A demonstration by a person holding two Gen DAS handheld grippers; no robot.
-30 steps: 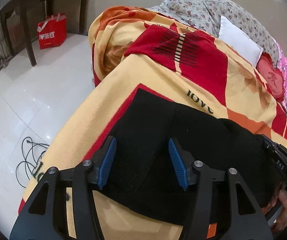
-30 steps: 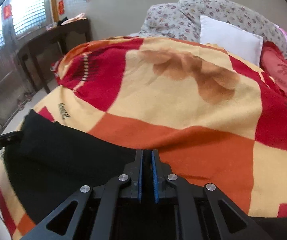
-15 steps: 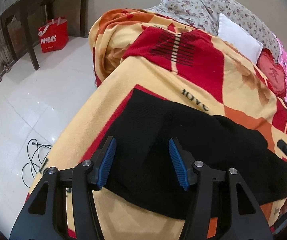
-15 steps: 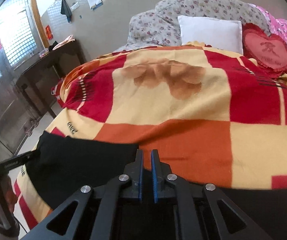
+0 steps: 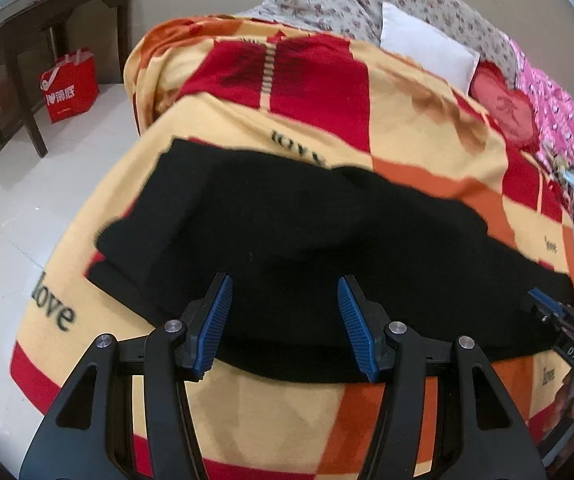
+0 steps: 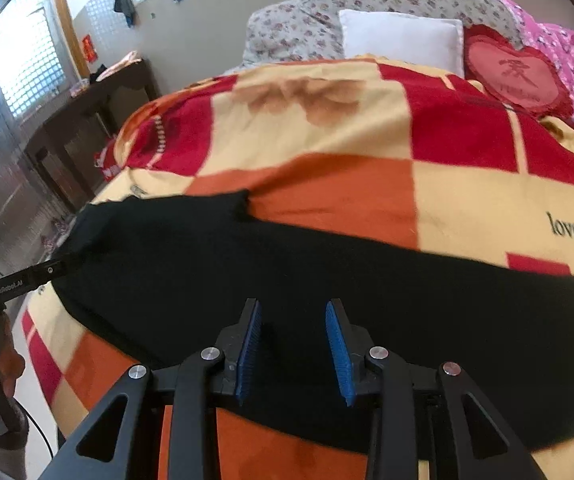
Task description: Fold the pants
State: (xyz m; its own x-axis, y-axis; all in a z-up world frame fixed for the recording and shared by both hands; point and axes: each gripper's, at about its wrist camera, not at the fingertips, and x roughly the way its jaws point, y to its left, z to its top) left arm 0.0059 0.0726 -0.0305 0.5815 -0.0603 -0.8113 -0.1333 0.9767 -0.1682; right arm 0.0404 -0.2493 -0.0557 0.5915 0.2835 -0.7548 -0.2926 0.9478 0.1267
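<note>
Two grippers, the left gripper (image 5: 283, 322) and the right gripper (image 6: 293, 350) whose jaws have just been opening, are hanging spread and empty over the soft, floppy black pants (image 5: 307, 232) lying on the blanket (image 5: 419, 136), best pinched at an edge.

Daylight is being admitted through the window (image 6: 15, 76), which is being blown out to glare. Both views are being bent by fisheye distortion, with dark corners. The blanket (image 5: 367, 128) is being smeared by motion blur; the pants (image 6: 327, 280) are being rendered detail-less black.
</note>
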